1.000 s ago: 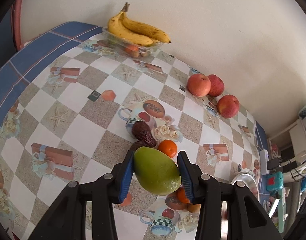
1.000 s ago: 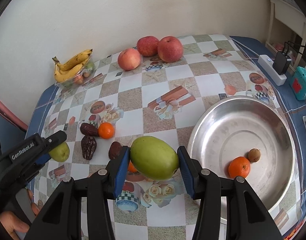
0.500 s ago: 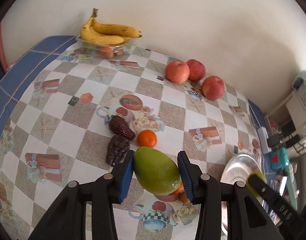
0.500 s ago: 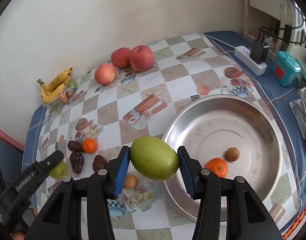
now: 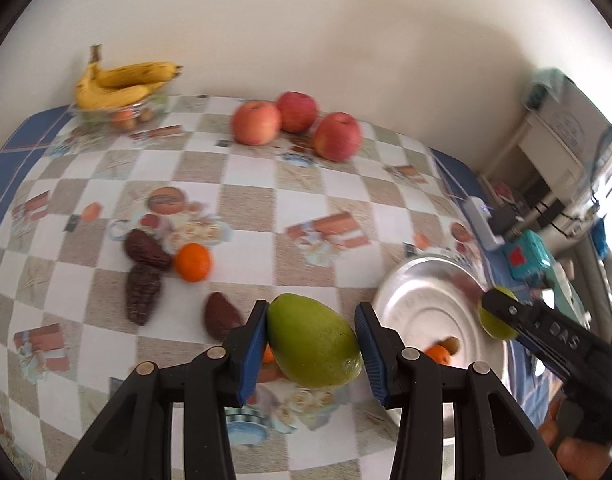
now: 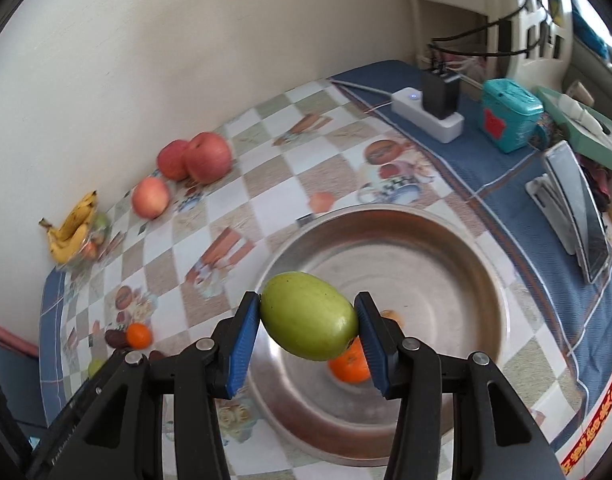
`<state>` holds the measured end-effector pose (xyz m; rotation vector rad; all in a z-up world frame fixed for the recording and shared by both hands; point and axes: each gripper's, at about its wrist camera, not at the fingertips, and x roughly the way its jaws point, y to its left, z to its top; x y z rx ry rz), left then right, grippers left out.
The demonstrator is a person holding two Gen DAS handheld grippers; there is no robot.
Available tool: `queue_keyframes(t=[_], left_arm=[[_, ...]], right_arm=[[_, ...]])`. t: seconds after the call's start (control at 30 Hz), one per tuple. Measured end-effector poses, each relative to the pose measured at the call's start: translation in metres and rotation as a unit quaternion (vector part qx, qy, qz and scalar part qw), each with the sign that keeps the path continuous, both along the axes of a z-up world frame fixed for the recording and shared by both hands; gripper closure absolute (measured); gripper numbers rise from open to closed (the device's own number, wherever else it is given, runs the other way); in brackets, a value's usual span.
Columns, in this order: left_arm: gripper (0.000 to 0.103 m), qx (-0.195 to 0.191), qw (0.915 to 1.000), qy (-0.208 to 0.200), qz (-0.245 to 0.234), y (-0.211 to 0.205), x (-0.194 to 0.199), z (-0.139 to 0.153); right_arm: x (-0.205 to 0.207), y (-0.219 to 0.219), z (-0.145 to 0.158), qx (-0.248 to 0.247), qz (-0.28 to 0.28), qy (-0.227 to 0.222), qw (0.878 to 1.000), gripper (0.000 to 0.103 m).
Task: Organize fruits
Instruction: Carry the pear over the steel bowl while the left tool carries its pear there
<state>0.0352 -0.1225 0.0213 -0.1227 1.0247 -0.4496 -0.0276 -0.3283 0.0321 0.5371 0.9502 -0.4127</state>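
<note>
The checked tablecloth (image 5: 246, 184) spread beyond both sets of fingers, blue-bordered. The steel basin (image 6: 446, 264) lay directly under and ahead of the right gripper (image 6: 308, 322); from the left gripper (image 5: 311, 342) it sat to the right of the fingers. Each gripper was clamped, part open, on a green mango. The right mango (image 6: 308, 316) was pinched endwise between the 2 blue pads, hanging over the basin's near half. The left mango (image 5: 314, 340) was pinched the same way, above the cloth just left of the basin rim. Far ahead of the left fingers, by the wall, stood 3 red apples (image 5: 296, 126) close together, and further left a bunch of bananas (image 5: 122, 84) on a clear tray. Ahead and left of the left fingers lay 3 dark dates (image 5: 144, 288) and a tangerine (image 5: 193, 262). Below the right pad an orange fruit (image 6: 348, 364) rested in the basin; a smaller brownish thing beside it, blurred, was possibly another fruit.
</note>
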Motion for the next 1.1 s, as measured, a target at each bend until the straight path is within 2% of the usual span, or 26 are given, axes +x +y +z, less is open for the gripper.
queue_keyframes(t=[0.33,0.53,0.77,0.93,1.1], left_arm=[[0.057,-0.015,0.9972,-0.021,-0.07,-0.035,-0.015,0.002],[0.057,-0.018,0.994,-0.02,-0.106,-0.058,-0.016,-0.007],[0.057,0.02,0.9878,-0.019,-0.153,-0.093,-0.024,-0.03],[0.057,0.035,0.9834,-0.021,-0.177,-0.106,-0.031,-0.037],[0.057,0.035,0.9827,-0.02,-0.181,-0.107,-0.032,-0.039]], right_arm=[[-0.011,-0.025,0.001,0.0,-0.035,-0.001,0.999,0.053],[-0.009,-0.029,-0.004,0.005,-0.033,0.007,0.999,0.053],[-0.004,-0.029,-0.027,0.007,-0.027,0.051,0.998,0.052],[-0.001,-0.028,-0.031,-0.001,-0.022,0.062,0.998,0.052],[0.001,-0.028,-0.035,-0.004,-0.022,0.072,0.997,0.052]])
